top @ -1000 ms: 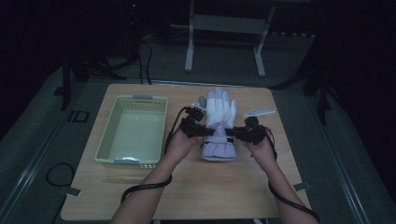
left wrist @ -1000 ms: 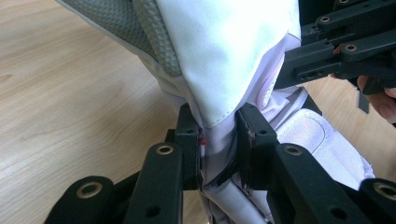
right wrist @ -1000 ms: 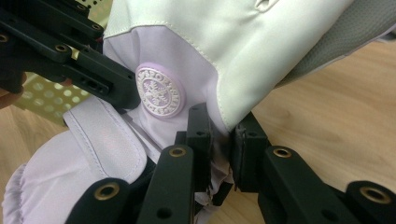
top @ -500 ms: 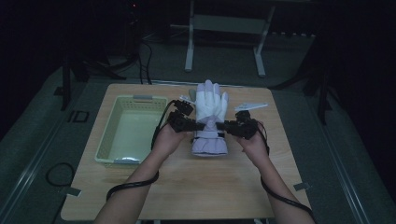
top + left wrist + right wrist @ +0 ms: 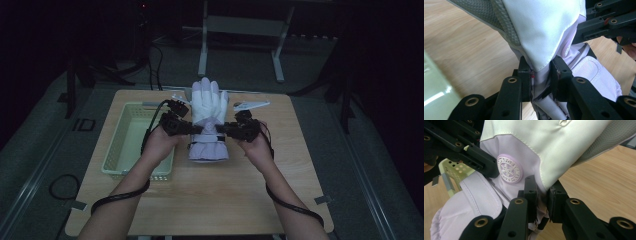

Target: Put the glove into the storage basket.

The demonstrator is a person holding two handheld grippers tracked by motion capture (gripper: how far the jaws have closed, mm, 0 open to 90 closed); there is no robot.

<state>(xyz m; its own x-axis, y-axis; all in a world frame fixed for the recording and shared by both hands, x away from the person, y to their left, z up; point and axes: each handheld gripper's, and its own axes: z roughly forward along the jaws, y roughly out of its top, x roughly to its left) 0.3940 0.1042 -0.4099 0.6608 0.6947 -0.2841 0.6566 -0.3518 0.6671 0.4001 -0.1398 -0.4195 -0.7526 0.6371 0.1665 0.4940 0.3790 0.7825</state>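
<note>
A white and pale lilac winter glove point(image 5: 207, 120) hangs above the wooden table point(image 5: 240, 195), fingers pointing away from me and cuff toward me. My left gripper point(image 5: 198, 129) is shut on the glove's left edge at the wrist. My right gripper point(image 5: 222, 131) is shut on its right edge at the same height. In the left gripper view the jaws pinch the glove point(image 5: 544, 35) fabric at my left gripper point(image 5: 540, 75). In the right gripper view my right gripper point(image 5: 541, 195) clamps the glove point(image 5: 549, 142) seam beside a round embossed badge point(image 5: 509, 168).
A pale green plastic basket point(image 5: 130, 142) stands on the table's left half, just under my left hand. A white flat object point(image 5: 250, 105) lies at the table's far edge to the right of the glove. Metal stand legs point(image 5: 240, 45) rise on the floor beyond the table.
Both hands have carried the glove to the left, away from me and upward, off the table; it now hangs close to the basket. Both grips are unchanged.
</note>
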